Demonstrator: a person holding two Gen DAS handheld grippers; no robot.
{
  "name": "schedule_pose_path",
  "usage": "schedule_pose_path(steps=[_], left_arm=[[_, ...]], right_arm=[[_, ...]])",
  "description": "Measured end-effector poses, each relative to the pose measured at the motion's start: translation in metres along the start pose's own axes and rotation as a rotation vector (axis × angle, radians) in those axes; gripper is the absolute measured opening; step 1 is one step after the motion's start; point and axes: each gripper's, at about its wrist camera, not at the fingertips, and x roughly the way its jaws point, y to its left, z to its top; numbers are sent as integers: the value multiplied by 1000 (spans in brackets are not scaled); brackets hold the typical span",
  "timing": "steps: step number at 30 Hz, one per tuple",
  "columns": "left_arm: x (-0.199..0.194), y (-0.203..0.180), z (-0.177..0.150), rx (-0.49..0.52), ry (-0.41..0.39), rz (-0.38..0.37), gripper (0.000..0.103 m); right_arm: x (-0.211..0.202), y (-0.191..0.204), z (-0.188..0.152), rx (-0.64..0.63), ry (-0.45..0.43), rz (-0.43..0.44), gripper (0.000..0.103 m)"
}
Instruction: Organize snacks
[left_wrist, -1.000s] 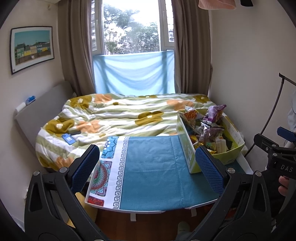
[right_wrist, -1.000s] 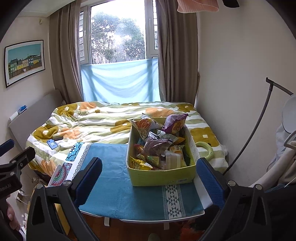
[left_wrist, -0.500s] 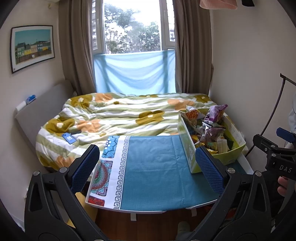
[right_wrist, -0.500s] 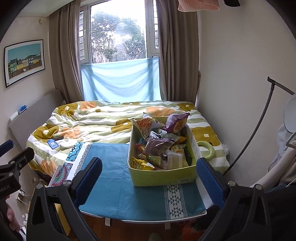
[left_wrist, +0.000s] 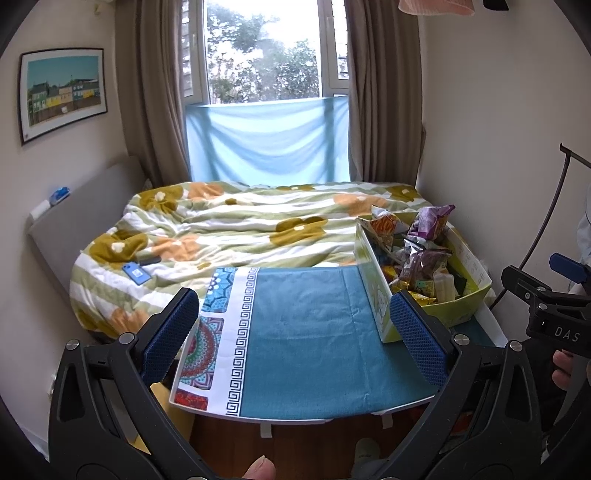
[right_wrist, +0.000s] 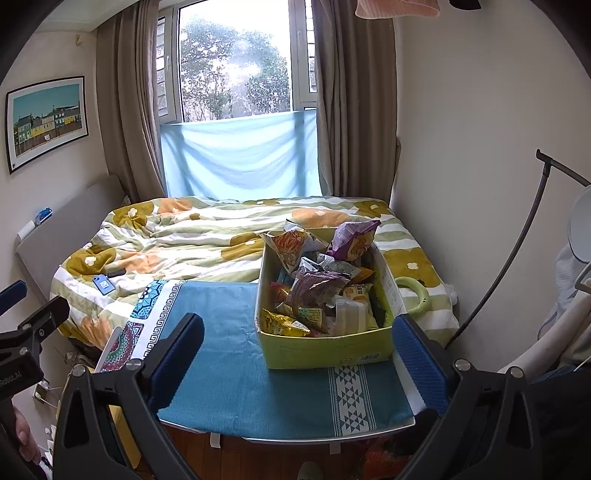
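A yellow-green cardboard box (right_wrist: 328, 349) (left_wrist: 380, 314) full of several snack bags stands on the right part of a small table covered with a teal cloth (right_wrist: 229, 350) (left_wrist: 306, 332). A purple bag (right_wrist: 354, 240) and an orange-patterned bag (right_wrist: 291, 243) stick up at the box's far end. My right gripper (right_wrist: 297, 362) hangs open in front of the table, its blue pads wide apart with nothing between them. Over the table's near edge, left of the box, my left gripper (left_wrist: 295, 336) is open and empty.
Behind the table lies a bed with a flowered striped quilt (left_wrist: 229, 229); a blue phone (left_wrist: 136, 274) rests on it. A green ring (right_wrist: 413, 291) lies on the bed right of the box. A dark curved stand (right_wrist: 517, 236) rises at right. Walls close in on both sides.
Both views have shifted only slightly; the box and snacks have not moved, and both grippers stay open.
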Motion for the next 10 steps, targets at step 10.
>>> schedule_pose_path(steps=[10], left_arm=[[0,1,3,-10,-19,3,103]], right_arm=[[1,1,0,1,3,2,101]])
